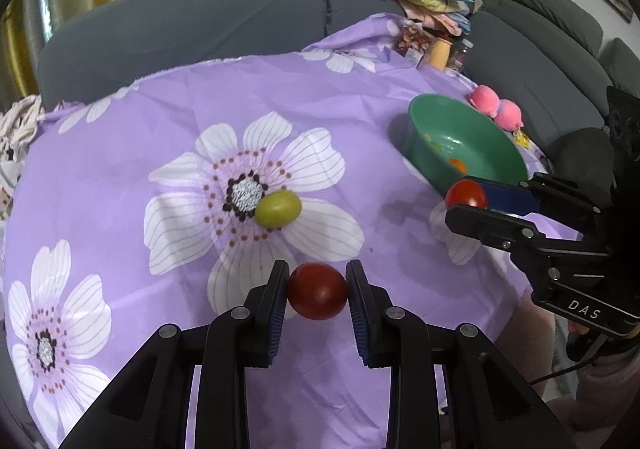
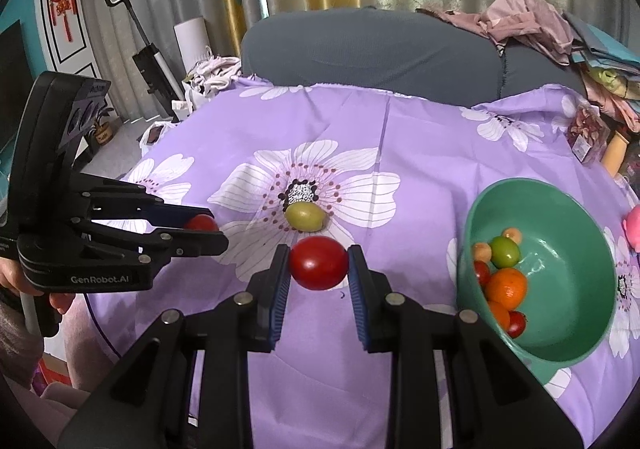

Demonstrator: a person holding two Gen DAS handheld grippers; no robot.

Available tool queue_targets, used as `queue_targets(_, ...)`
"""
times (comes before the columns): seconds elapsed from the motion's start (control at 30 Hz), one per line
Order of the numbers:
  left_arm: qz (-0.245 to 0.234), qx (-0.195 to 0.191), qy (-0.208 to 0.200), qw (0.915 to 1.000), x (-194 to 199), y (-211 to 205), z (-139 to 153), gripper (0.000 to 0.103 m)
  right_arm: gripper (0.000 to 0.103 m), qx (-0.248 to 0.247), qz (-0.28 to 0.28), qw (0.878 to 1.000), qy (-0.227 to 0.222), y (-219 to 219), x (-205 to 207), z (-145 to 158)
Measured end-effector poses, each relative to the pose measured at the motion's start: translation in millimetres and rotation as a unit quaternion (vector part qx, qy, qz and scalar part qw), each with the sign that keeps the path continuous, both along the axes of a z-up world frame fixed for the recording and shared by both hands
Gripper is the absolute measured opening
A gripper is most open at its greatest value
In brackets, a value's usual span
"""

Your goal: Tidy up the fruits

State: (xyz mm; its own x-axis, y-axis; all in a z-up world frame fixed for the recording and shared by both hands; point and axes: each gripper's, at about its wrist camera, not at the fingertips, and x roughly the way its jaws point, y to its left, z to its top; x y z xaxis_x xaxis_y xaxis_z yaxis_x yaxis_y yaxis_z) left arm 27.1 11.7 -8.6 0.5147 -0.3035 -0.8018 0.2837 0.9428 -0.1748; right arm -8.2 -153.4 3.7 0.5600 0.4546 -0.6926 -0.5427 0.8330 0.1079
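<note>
1. Your left gripper (image 1: 317, 291) fills the bottom of the left wrist view, its two blue-padded fingers (image 1: 280, 297) clamped on a dark red tomato (image 1: 317, 291). That tomato also shows in the right wrist view, pinched at the left gripper's tip (image 2: 202, 223).
2. Your right gripper (image 2: 319, 263) is likewise clenched on a second, brighter red tomato (image 2: 319, 263), with both pads pressing its sides. From the left wrist view, this gripper (image 1: 466, 196) enters from the right with its tomato at the near rim of the green bowl (image 1: 440, 109).
3. Whether either tomato rests on the cloth or is held just above it cannot be told.
4. One green fruit (image 1: 278, 208) lies loose on the purple flowered cloth (image 1: 160, 109), touching the dark centre of the big white flower print. It sits just beyond both gripped tomatoes (image 2: 305, 217).
5. The green bowl (image 2: 580, 217) stands on the cloth to your right, tilted in the fisheye. Inside it lie an orange fruit (image 2: 506, 288), a green fruit (image 2: 505, 251), small red fruits and two small pale orange ones, bunched against the left wall.
6. A pink plush toy (image 1: 496, 107) sits beyond the bowl at the cloth's edge. A grey sofa (image 1: 200, 17) with piled clothes runs behind the table.
</note>
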Motion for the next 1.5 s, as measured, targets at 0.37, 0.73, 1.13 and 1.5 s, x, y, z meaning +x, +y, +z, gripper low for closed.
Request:
queue_targets(0.37,-0.03,0.001,-0.019,0.9994,5,-29,17,0.03,0.029,0.012,-0.024,1.0,-0.011,-27,-4,6)
queue_targets(0.73,-0.064,0.007,-0.023,0.9977,9,-62,24,0.03,0.029,0.024,-0.049,0.998,-0.012,-52,-4,5)
queue_targets(1.13,-0.095,0.006,-0.027,0.9951,13,-89,31,0.03,0.029,0.035,-0.075,0.996,-0.014,-76,-5,4)
queue_targets(1.5,-0.111,0.006,-0.029,0.9934,17,-106,34,0.03,0.029,0.043,-0.093,0.995,-0.014,-94,-6,2)
